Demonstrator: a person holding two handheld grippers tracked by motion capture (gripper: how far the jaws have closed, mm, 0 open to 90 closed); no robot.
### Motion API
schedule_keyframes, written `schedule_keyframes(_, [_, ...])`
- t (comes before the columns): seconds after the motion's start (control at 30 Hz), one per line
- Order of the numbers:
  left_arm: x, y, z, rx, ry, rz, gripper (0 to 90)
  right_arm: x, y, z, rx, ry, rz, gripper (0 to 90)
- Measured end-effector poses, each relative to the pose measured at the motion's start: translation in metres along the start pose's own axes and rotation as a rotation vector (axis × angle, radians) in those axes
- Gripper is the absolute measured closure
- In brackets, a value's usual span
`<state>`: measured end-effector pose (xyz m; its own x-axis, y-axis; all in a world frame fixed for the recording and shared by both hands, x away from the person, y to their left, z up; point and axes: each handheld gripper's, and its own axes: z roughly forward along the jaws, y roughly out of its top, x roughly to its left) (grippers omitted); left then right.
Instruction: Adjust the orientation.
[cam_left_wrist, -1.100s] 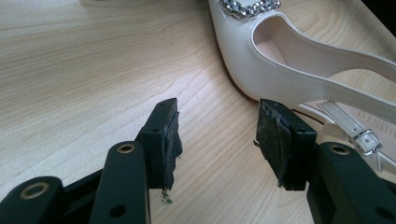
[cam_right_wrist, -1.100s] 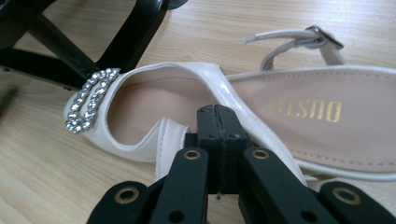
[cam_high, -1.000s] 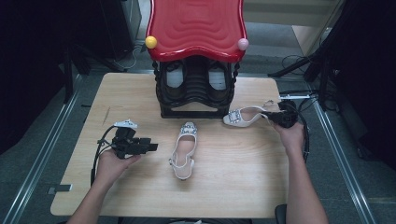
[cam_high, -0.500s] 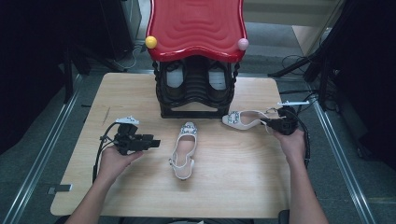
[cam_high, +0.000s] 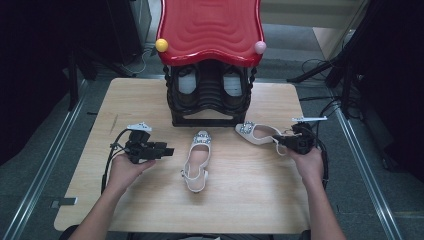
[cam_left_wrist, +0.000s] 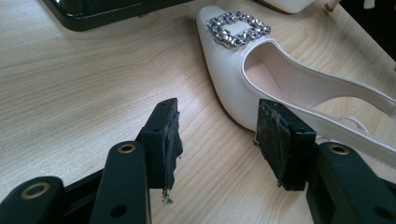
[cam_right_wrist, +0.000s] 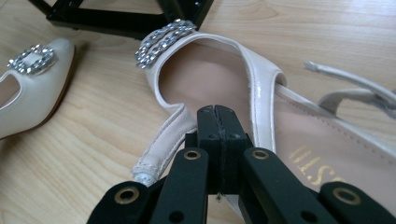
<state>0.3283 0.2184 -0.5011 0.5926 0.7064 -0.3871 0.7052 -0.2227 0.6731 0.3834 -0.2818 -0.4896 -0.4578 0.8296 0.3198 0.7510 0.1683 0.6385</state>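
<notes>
Right tongs (cam_high: 286, 141) clamped shut on the heel end of the right shoe (cam_high: 256, 132); its long axis runs across the table (cam_high: 150, 100), toe toward the rack (cam_high: 210, 95). Left tongs (cam_left_wrist: 217, 135) wide, empty, just beside the middle shoe (cam_high: 196, 162), which lies lengthwise, toe to rack. Insole print partly legible: "UST".

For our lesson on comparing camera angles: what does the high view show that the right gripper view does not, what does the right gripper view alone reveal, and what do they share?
High view alone: the red-topped shoe rack with a yellow ball and a pink ball, and the left gripper, open, beside the middle shoe.

Right gripper view alone: gold lettering on the insole, and the right gripper shut, its jaws pressed together at the edge of the right shoe.

Both: two cream shoes with sparkly buckles on the wooden table, by the rack's black base.
</notes>
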Motion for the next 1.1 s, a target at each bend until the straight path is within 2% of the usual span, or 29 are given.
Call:
schedule_keyframes(0.1, [0.001,0.000,-0.001,-0.011,0.001,-0.001,49.8,0.008,-0.004,-0.001,-0.003,0.008,-0.010,90.0])
schedule_keyframes(0.17, [0.001,0.003,0.000,0.009,0.007,0.006,49.8,0.013,-0.006,-0.003,0.005,-0.042,-0.051,90.0])
schedule_keyframes(0.23, [0.001,0.003,0.001,0.008,0.011,0.009,49.8,0.013,-0.006,-0.004,0.000,-0.056,-0.064,90.0])
schedule_keyframes(0.3, [0.001,0.003,0.001,0.013,0.008,0.013,49.8,0.010,-0.006,-0.007,-0.022,-0.049,-0.060,90.0])
schedule_keyframes(0.37, [0.001,0.003,0.002,0.016,0.011,0.016,49.8,0.010,-0.005,-0.015,-0.053,-0.054,-0.067,86.0])
schedule_keyframes(0.5, [0.001,0.003,0.001,0.012,0.019,0.011,49.8,0.012,-0.002,-0.025,-0.107,-0.059,-0.094,84.2])
schedule_keyframes(0.53, [0.001,0.003,0.001,0.013,0.022,0.010,49.7,0.014,0.000,-0.032,-0.140,-0.042,-0.099,82.2])
schedule_keyframes(0.6, [0.002,0.003,0.001,0.015,0.021,0.011,49.8,0.016,0.000,-0.033,-0.153,-0.038,-0.106,81.5])
schedule_keyframes(0.63, [0.001,0.003,0.002,0.016,0.019,0.011,49.7,0.018,0.000,-0.033,-0.161,-0.028,-0.128,78.7])
schedule_keyframes(0.73, [0.001,0.003,0.003,0.019,0.018,0.013,49.7,0.019,-0.002,-0.025,-0.140,-0.029,-0.143,75.0])
schedule_keyframes(0.83, [0.001,0.002,0.003,0.022,0.020,0.013,49.7,0.018,-0.003,-0.017,-0.116,-0.032,-0.149,75.0])
schedule_keyframes(0.87, [0.001,0.002,0.003,0.023,0.019,0.013,49.6,0.017,-0.003,-0.010,-0.093,-0.022,-0.146,75.1])
schedule_keyframes(0.97, [0.001,0.002,0.004,0.033,0.018,0.015,49.6,0.016,-0.004,-0.001,-0.068,-0.008,-0.144,75.6])
schedule_keyframes(1.1, [0.001,0.002,0.004,0.035,0.023,0.019,49.6,0.018,-0.004,0.004,-0.047,-0.006,-0.157,77.0])
